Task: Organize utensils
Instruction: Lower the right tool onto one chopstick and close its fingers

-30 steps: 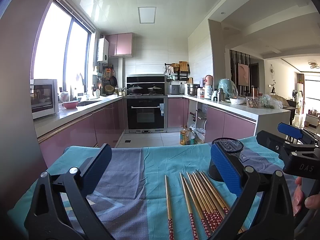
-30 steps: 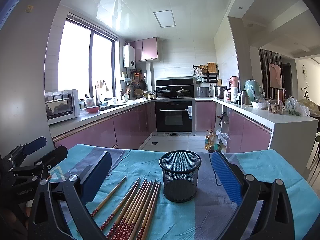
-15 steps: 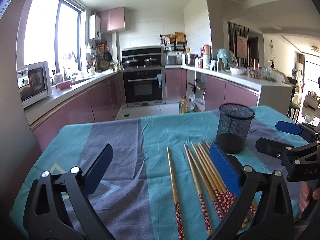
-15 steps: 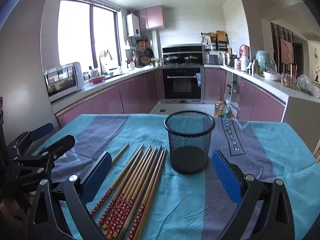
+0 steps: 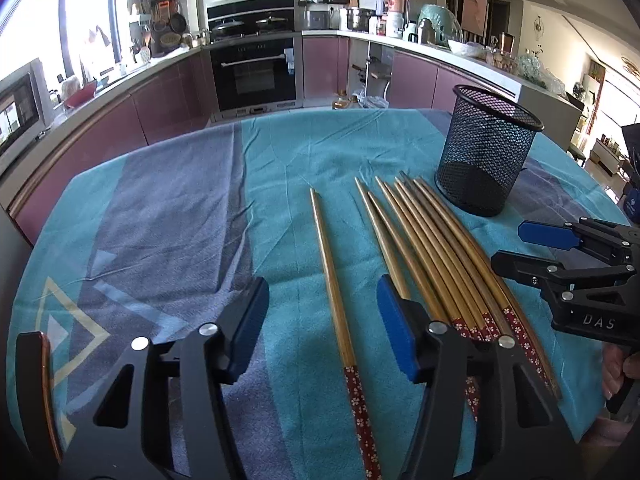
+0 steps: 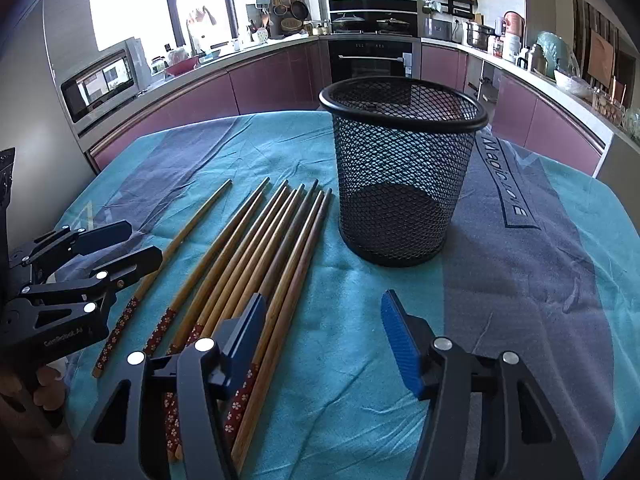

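Both tongs are hovering half open, jaws having just been narrowing. The left gripper (image 5: 322, 320) is straddling a lone chopstick (image 5: 334, 300) at lower centre without pressing it. The right gripper (image 6: 322, 332) is gripping nothing, its left pad over the chopstick bundle (image 6: 256, 264). The mesh cup (image 6: 402, 168) is standing upright at centre.

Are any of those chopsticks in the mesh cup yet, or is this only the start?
Only the start. The mesh cup is empty and all the chopsticks lie on the cloth. Both claws, left and right, have just been closing partway, with nothing gripped; one lone chopstick lies between the left jaws. Every chopstick remains to be moved.
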`<action>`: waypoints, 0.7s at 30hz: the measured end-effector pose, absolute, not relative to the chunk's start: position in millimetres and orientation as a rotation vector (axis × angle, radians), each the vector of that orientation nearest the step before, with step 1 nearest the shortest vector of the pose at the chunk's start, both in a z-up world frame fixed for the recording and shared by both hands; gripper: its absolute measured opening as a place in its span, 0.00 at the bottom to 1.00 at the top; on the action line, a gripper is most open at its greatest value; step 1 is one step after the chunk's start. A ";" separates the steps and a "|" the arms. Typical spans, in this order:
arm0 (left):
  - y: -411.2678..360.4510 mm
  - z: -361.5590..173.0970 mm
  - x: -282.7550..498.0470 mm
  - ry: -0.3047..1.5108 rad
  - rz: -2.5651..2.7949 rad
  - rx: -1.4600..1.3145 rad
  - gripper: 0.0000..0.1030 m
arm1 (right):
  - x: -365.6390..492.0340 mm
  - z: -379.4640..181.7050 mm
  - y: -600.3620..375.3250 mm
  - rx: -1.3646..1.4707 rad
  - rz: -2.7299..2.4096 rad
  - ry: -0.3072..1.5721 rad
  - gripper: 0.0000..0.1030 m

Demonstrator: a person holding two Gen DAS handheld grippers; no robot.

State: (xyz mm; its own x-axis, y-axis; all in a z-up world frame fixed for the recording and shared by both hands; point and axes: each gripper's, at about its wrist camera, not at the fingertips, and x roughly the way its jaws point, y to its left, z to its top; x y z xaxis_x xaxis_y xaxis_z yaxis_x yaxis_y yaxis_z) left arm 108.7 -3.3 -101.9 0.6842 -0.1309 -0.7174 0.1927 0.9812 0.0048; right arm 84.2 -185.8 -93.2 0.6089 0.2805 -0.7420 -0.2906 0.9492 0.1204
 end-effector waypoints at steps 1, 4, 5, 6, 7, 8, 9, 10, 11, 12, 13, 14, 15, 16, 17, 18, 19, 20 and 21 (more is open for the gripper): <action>-3.1 -103.9 111.7 0.812 -0.188 0.079 0.49 | 86.0 -94.8 -185.8 -0.009 0.330 0.867 0.47; -5.4 -106.2 118.8 0.840 -0.194 0.074 0.46 | 88.4 -95.5 -184.6 -0.006 0.338 0.878 0.45; -5.9 -107.0 120.5 0.844 -0.198 0.075 0.45 | 89.4 -94.8 -184.2 -0.014 0.338 0.879 0.45; -7.9 -106.3 121.0 0.847 -0.201 0.075 0.45 | 89.5 -94.6 -182.6 -0.018 0.340 0.882 0.44; -9.0 -106.8 122.1 0.852 -0.206 0.073 0.45 | 90.6 -94.4 -181.8 -0.022 0.343 0.885 0.44; -10.1 -107.8 124.1 0.859 -0.209 0.072 0.43 | 92.3 -93.9 -181.9 -0.030 0.342 0.887 0.44; -11.3 -108.9 126.0 0.868 -0.212 0.072 0.42 | 93.0 -93.4 -180.3 -0.040 0.342 0.887 0.44; -12.1 -110.6 128.3 0.877 -0.218 0.070 0.40 | 94.0 -93.2 -179.2 -0.047 0.341 0.889 0.43; -11.9 -111.5 129.8 0.887 -0.223 0.065 0.37 | 95.0 -93.3 -179.6 -0.050 0.340 0.892 0.43; -12.8 -112.7 131.4 0.893 -0.224 0.064 0.36 | 96.1 -93.6 -179.7 -0.052 0.341 0.895 0.42; -13.9 -113.3 132.5 0.893 -0.223 0.067 0.36 | 97.2 -94.0 -179.9 -0.053 0.342 0.897 0.42; -14.7 -113.4 133.7 0.893 -0.224 0.068 0.35 | 98.3 -94.1 -179.7 -0.053 0.343 0.900 0.42; -15.4 -113.5 135.1 0.894 -0.226 0.068 0.35 | 99.0 -94.7 -178.2 -0.058 0.345 0.903 0.42; -15.9 -113.5 135.9 0.896 -0.228 0.066 0.34 | 99.6 -95.1 -176.8 -0.066 0.344 0.905 0.41; -16.4 -113.8 137.8 0.900 -0.230 0.064 0.33 | 100.5 -95.7 -174.3 -0.076 0.343 0.908 0.40; -16.9 -113.6 139.3 0.902 -0.232 0.062 0.33 | 100.9 -96.2 -173.3 -0.087 0.341 0.908 0.39; -17.4 -113.6 141.2 0.903 -0.233 0.060 0.30 | 101.5 -96.3 -171.6 -0.099 0.339 0.906 0.38; -17.9 -113.6 143.5 0.906 -0.234 0.057 0.28 | 102.7 -96.2 -170.9 -0.102 0.340 0.906 0.36; -18.2 -113.4 145.1 0.908 -0.233 0.054 0.26 | 104.3 -96.1 -171.2 -0.095 0.345 0.909 0.33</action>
